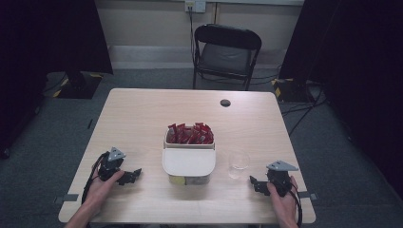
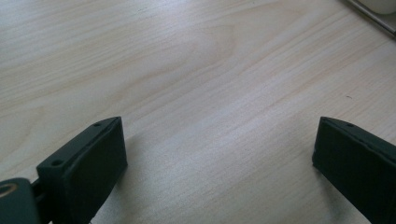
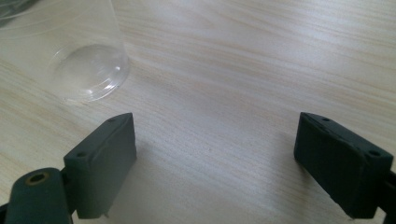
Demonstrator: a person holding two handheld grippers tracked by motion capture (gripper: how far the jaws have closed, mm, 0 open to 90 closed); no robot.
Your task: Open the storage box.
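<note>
Left gripper [image 1: 134, 174]: rests low on the worktop [image 1: 142, 114] at the near left, jaws spread wide with bare wood between them, pointing inward toward the middle

Right gripper [image 1: 253, 182]: rests at the near right, jaws wide apart and holding nothing, also pointing inward

Clear cup [image 1: 238, 163]: upright on the worktop, just right of the white box [image 1: 188, 162]; it stands ahead of the right gripper and a little to that gripper's left

Same cup from the right gripper view: the clear cup [image 3: 79, 56] sits off the left jaw, outside the gap, not touching it

White box: mid-worktop between the two hands, its near part covered by a white lid, its far part open

Red packets [image 1: 190, 134]: standing packed in the open far part of the box

Nearer hand: the right one, near the cup; the left is well apart from it, with the box between

What the reach turns on, as I judge it: the right gripper must swing leftward and forward so the cup's upright wall falls between the jaws

Risk, I'd guess: a light cup like that could tip or skate if one jaw clips it first
</note>
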